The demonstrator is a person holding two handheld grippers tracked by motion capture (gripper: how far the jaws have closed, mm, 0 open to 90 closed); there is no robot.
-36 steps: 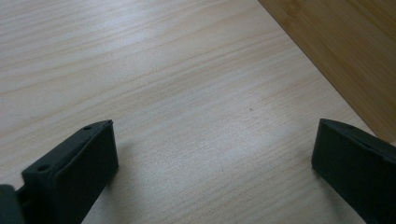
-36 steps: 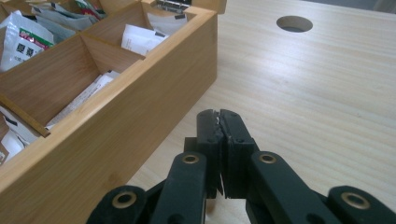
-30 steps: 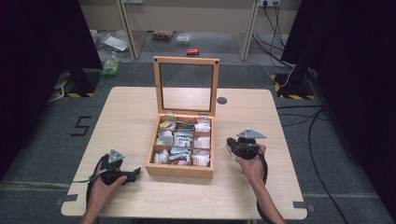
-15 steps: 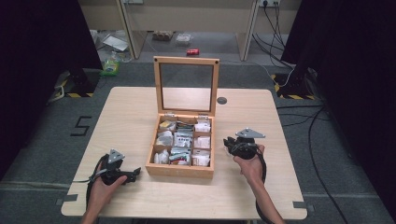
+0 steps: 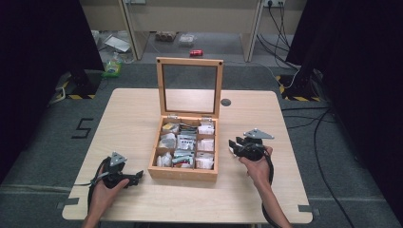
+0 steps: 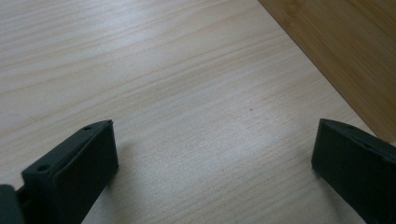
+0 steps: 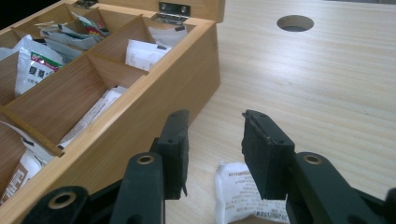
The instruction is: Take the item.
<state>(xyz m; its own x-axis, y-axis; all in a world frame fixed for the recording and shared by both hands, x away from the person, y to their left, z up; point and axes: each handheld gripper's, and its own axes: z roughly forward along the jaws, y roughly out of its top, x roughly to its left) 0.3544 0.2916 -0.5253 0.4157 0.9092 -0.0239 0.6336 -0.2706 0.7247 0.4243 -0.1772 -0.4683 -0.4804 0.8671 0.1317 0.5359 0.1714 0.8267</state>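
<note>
My right gripper (image 5: 234, 146) sits just right of the wooden box (image 5: 183, 172), jaws part-way apart, a white sachet (image 7: 240, 193) lying on the table below them, not pinched. My left gripper (image 5: 138, 175) rests near the box's near-left corner, jaws spread wide over bare light wood table (image 5: 133, 114). Box lid stands upright; grey floor and cables beyond.
</note>
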